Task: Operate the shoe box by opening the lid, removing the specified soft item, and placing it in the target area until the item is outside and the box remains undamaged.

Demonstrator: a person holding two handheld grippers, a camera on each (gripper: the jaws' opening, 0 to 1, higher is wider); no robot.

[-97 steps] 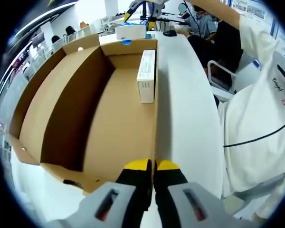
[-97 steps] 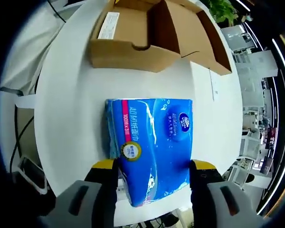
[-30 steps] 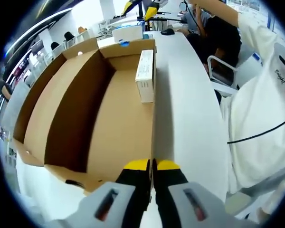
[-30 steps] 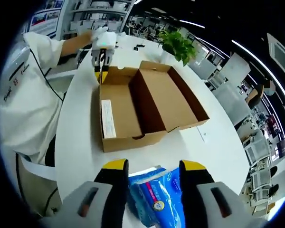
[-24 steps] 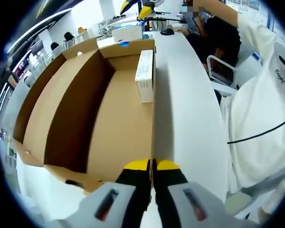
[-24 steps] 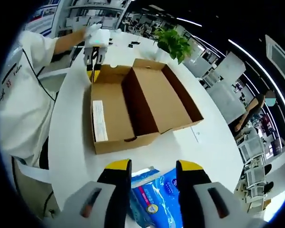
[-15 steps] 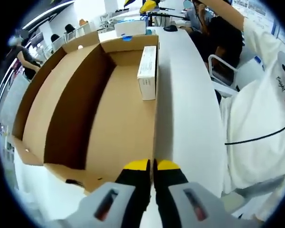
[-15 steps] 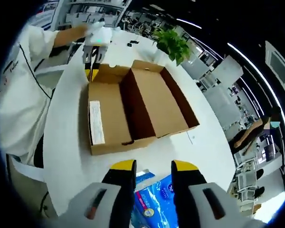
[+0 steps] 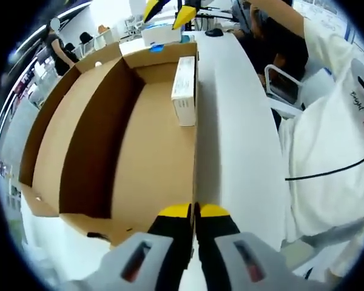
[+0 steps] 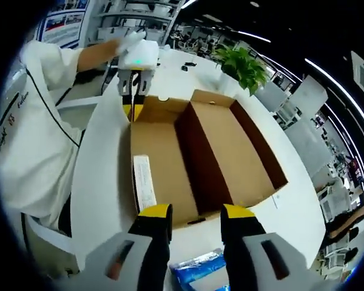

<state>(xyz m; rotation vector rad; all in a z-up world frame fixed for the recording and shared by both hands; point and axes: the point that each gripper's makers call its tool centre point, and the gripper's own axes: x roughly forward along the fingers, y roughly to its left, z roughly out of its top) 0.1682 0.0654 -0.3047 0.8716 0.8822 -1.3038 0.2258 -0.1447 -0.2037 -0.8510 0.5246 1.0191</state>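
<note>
In the left gripper view my left gripper (image 9: 195, 212) rises from the bottom centre, its yellow-tipped fingers (image 9: 176, 211) clenched on the near corner of the shoe box (image 9: 139, 157), pinching the thin right-hand cardboard wall between them. The box lies open and stretches up through the middle of the frame, with its lid (image 9: 54, 133) folded out flat to the left. Inside, against the right wall toward the upper centre, lies a small white carton (image 9: 183, 91). The white counter (image 9: 236, 151) runs up the right side of the box. At the top centre, past the far end of the box, the yellow tips of my right gripper (image 9: 168, 7) poke into the frame above the blue tissue pack (image 9: 161, 37).

In the right gripper view my right gripper (image 10: 195, 213) comes up from the bottom centre with its fingers (image 10: 155, 212) released, parted with open space between them and grasping nothing. The tissue pack (image 10: 197, 270) lies on the counter (image 10: 103, 170) at the bottom centre, outside the box and just short of its near wall. The shoe box (image 10: 194, 157) fills the middle, the white carton (image 10: 144, 182) along its left side. At the upper left my hand (image 10: 118, 45) holds the left gripper (image 10: 133, 106) on the far corner of the box.
</note>
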